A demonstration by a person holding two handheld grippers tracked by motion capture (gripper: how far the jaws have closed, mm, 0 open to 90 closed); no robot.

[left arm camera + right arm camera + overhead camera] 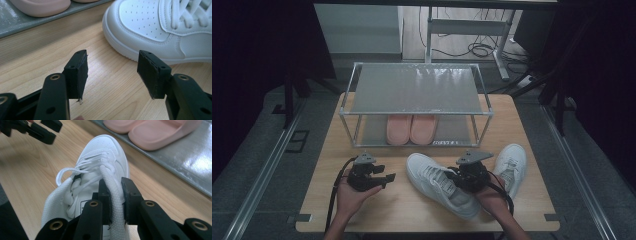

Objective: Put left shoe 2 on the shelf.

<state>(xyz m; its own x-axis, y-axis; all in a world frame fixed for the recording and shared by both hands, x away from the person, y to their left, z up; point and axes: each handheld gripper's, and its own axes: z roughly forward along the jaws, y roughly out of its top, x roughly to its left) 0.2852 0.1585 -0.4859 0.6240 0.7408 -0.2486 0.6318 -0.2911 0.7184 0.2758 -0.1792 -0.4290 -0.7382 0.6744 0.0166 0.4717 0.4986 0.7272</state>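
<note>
Overhead, two close views; shared sneaker (439,182)

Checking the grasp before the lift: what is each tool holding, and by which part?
The right tool pinches the white sneaker by its collar edge. The left tool is open, holding nothing.

A metal-framed two-tier shoe rack (416,89) stands at the far edge of the wooden surface (377,210), roughly centred between its left and right edges. Its upper shelf is a silvery sheet. On the lower shelf a pair of pink slippers (411,129) lies side by side, touching. A second white sneaker (512,165) rests near the right edge of the surface, toe pointing away. Beyond the far edge, cables (479,49) lie coiled on the floor beside a grey desk frame (467,26).
</note>
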